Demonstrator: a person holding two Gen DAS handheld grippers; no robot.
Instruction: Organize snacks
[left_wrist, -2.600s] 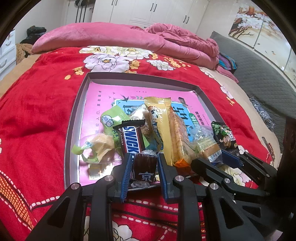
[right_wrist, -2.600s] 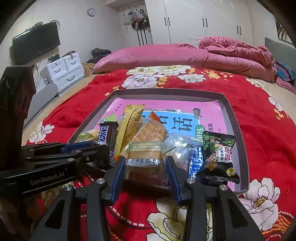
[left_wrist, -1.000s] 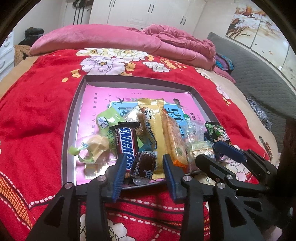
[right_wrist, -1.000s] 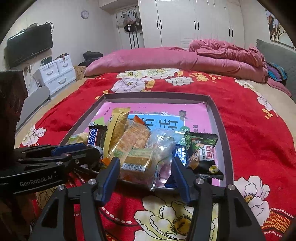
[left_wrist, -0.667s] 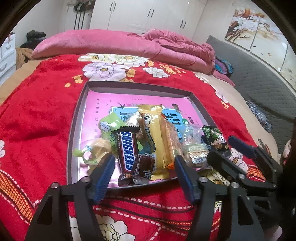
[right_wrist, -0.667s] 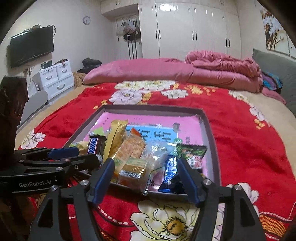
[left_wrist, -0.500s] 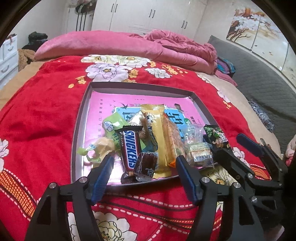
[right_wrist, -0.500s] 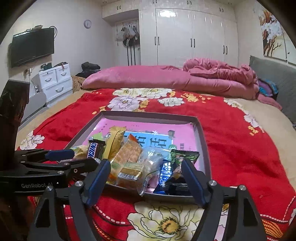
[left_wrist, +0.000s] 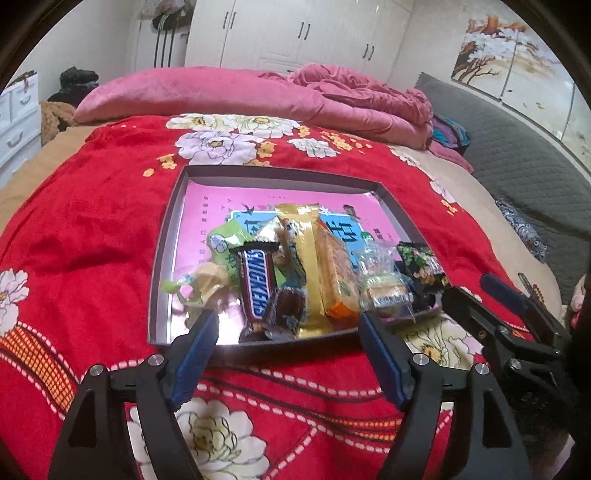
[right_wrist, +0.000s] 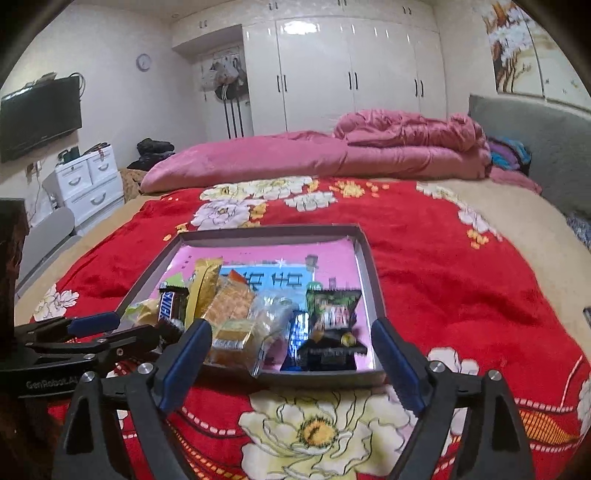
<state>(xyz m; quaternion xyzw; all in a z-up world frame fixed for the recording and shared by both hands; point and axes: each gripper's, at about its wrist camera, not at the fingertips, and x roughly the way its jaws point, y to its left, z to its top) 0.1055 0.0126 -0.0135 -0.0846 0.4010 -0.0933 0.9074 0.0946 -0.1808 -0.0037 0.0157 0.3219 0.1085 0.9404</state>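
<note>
Your left tongs (left_wrist: 286, 334) and right tongs (right_wrist: 291, 341) both stand wide apart, jaws having just been opening, holding nothing. They hover at the near edge of a shallow grey tray (left_wrist: 162, 254) lying on the red flowered blanket (left_wrist: 85, 221) of a bed. The snacks sit heaped at the tray's 6 o'clock end: a Snickers bar (left_wrist: 256, 284), a small brown candy (left_wrist: 288, 308), a yellow wafer pack (left_wrist: 306, 254), a clear-wrapped cake (right_wrist: 236, 339) and a dark green packet (right_wrist: 332, 321) (its print too blurred to read).
</note>
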